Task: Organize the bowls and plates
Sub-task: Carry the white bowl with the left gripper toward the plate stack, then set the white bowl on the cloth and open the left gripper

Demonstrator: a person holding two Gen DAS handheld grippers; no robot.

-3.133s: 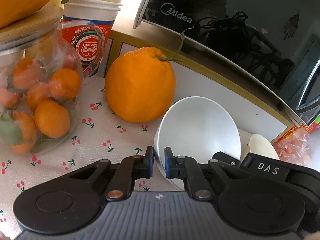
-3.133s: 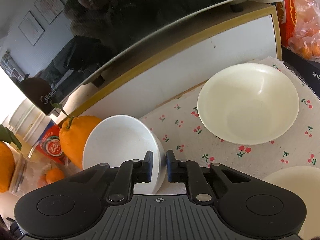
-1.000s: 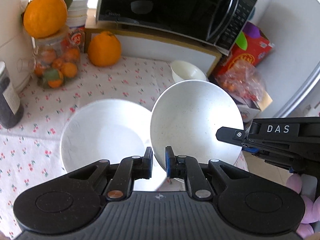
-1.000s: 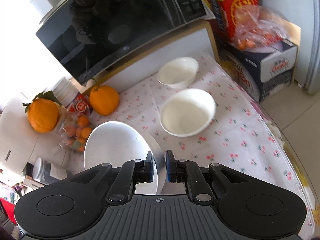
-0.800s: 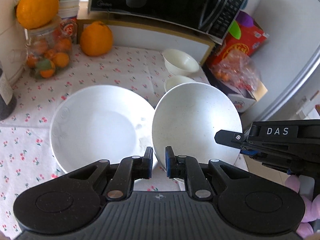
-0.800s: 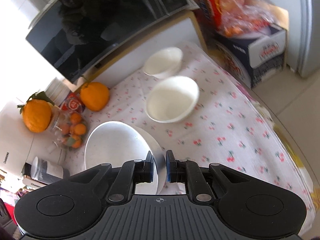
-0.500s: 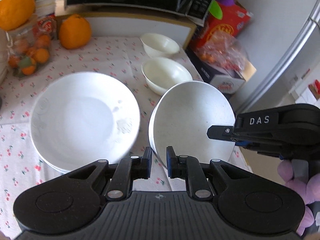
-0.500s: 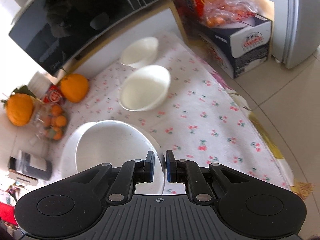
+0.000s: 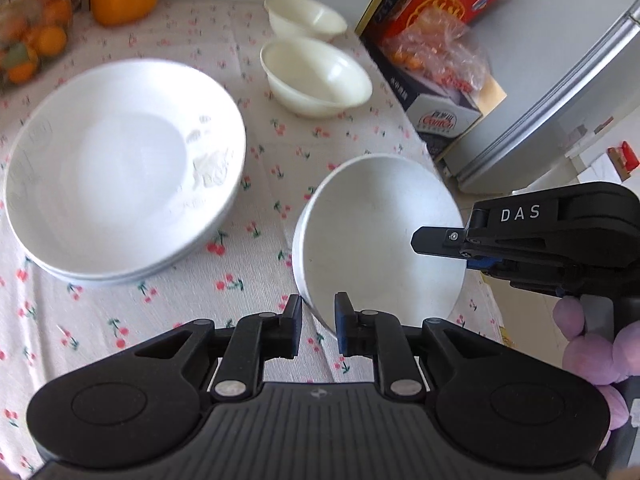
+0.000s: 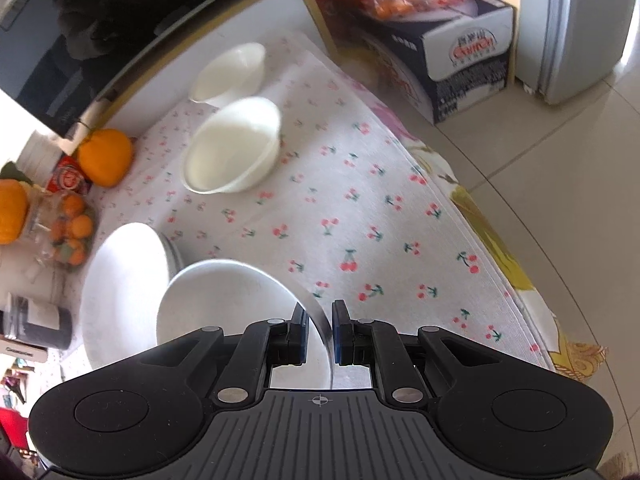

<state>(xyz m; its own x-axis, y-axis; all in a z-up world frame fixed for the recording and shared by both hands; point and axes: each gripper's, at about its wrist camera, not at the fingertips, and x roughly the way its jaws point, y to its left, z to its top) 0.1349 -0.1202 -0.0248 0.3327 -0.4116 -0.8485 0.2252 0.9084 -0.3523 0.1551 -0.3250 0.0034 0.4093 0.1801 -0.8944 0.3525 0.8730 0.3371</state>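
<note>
Bowl (image 9: 380, 236) gripped at both rims, tilted over counter (image 9: 120, 320).
Your right hand-held gripper (image 10: 319, 332) clamps one rim; left hand-held gripper (image 9: 318, 330) straddles the near rim, pads slightly apart. Plate stack (image 9: 120, 168) just beside.

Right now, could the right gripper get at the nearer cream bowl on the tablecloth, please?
Probably not yet. The right gripper has its jaws shut on the rim of the white bowl, so it is occupied. Otherwise the tablecloth between it and the nearer cream bowl looks bare.
</note>
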